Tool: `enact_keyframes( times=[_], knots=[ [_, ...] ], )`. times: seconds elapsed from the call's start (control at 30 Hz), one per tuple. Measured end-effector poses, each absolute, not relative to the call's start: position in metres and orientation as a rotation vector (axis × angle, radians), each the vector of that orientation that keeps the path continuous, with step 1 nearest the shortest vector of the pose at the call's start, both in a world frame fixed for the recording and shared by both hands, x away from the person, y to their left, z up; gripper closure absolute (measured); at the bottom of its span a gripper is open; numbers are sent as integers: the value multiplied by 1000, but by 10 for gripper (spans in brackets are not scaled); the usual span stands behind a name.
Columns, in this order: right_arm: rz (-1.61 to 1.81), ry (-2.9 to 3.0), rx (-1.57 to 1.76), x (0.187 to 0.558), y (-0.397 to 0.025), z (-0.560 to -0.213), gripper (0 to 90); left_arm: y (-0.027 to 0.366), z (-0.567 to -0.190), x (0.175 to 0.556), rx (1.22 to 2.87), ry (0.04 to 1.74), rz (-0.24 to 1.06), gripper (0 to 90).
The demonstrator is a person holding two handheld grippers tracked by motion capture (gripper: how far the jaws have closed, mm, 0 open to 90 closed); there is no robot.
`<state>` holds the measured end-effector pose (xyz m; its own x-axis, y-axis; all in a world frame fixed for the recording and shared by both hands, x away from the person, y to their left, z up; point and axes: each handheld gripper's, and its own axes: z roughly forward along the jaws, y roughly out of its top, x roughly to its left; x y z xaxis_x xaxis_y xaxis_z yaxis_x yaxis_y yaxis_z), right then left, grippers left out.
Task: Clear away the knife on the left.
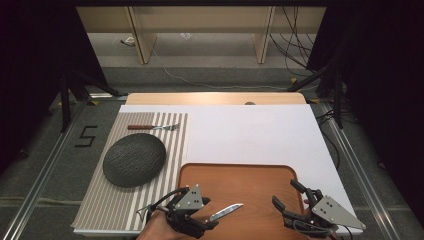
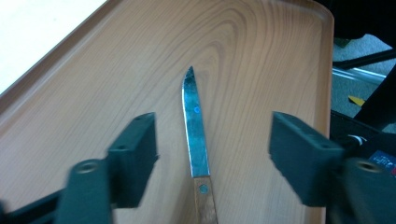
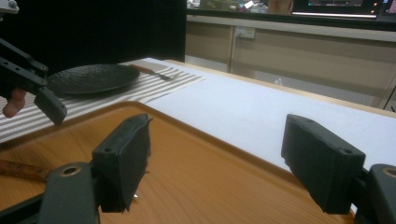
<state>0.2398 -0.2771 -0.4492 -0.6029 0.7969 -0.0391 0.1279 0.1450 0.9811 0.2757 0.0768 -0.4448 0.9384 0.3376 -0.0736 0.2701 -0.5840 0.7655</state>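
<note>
A knife point(image 1: 226, 211) with a steel blade point(image 2: 195, 126) and a wooden handle point(image 2: 205, 203) lies on the wooden tray point(image 1: 250, 180) at the table's near edge. My left gripper point(image 1: 206, 214) is open, its jaws standing either side of the knife where blade meets handle, not touching it; in the left gripper view, my left gripper point(image 2: 212, 154) shows a wide gap on both sides. My right gripper point(image 1: 289, 195) hovers open over the tray's right part with nothing between its jaws. In the right gripper view, my right gripper point(image 3: 217, 172) looks across the tray point(image 3: 196, 158), with the knife handle point(image 3: 18, 169) at the left.
A dark round plate point(image 1: 134, 159) rests on a striped placemat point(image 1: 100, 200) at the left, with a fork point(image 1: 152, 127) beyond it. A white cover point(image 1: 250, 135) spreads over the table behind the tray. Tripod legs and cables stand on the floor around the table.
</note>
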Motion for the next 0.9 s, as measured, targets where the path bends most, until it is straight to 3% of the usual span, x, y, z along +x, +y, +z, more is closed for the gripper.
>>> enact_keyframes(
  times=[0.17,0.47,0.77,0.9],
  knots=[
    [1497,1849,882,240,-277,-449,249,68,-446,273,2285,373,76,570],
    [1496,1849,880,240,-277,-449,249,57,-451,277,2343,354,42,791],
    [1497,1849,882,240,-277,-449,250,50,-460,278,2412,343,13,894],
    [1494,1850,880,239,-277,-449,251,49,-464,279,2443,346,19,896]
  ],
)
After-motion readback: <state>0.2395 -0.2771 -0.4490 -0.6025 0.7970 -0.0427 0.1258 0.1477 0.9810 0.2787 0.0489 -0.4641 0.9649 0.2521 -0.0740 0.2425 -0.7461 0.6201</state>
